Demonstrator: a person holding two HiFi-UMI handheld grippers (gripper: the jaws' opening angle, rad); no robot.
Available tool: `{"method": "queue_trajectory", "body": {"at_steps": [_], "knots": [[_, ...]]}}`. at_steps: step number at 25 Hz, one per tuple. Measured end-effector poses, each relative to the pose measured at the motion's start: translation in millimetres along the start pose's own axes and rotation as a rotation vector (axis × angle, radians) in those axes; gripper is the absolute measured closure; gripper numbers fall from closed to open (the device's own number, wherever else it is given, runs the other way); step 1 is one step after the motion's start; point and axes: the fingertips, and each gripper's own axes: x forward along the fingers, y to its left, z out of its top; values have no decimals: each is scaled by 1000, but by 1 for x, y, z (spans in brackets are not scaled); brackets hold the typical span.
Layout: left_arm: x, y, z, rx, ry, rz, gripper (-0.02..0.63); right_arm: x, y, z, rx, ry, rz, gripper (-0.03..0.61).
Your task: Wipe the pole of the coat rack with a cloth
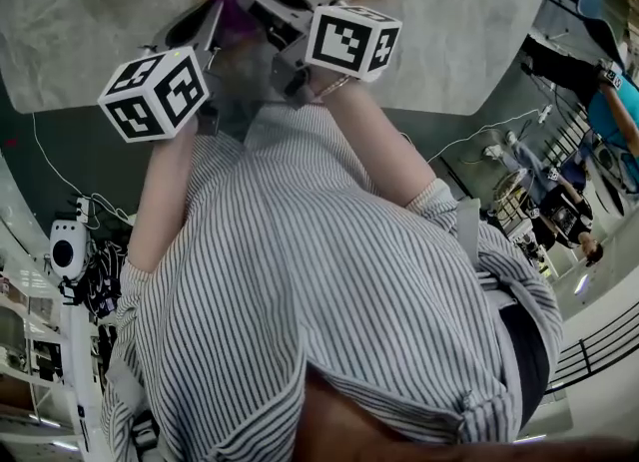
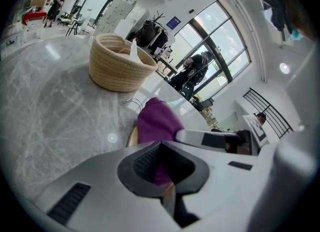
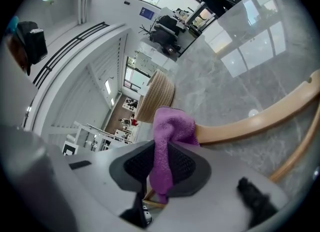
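- Right gripper (image 3: 157, 176): jaws pinched on the purple cloth (image 3: 172, 126), which drapes over the wooden hanger (image 3: 250, 126) near the worktop's (image 2: 50, 105) near edge.
- Left gripper (image 2: 162, 166): jaws nearly together on the hanger's wood, beside the cloth.
- Woven basket (image 2: 117, 68): by the far edge.

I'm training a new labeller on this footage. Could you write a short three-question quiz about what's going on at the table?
1. What is pinched in the right gripper? A) sponge B) purple cloth C) paper towel
2. True or false: a woven basket stands upright on the table.
3. Fill in: the purple cloth wraps round the arm of a wooden ____.

Key: 1 B; 2 true; 3 hanger.
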Motion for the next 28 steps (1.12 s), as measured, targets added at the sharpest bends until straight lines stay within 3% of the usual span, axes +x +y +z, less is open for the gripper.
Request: {"method": "queue_trajectory", "body": {"at_steps": [28], "knots": [[14, -11, -1, 38, 53, -38, 600, -10, -14, 1, 16, -49, -56, 503]]}}
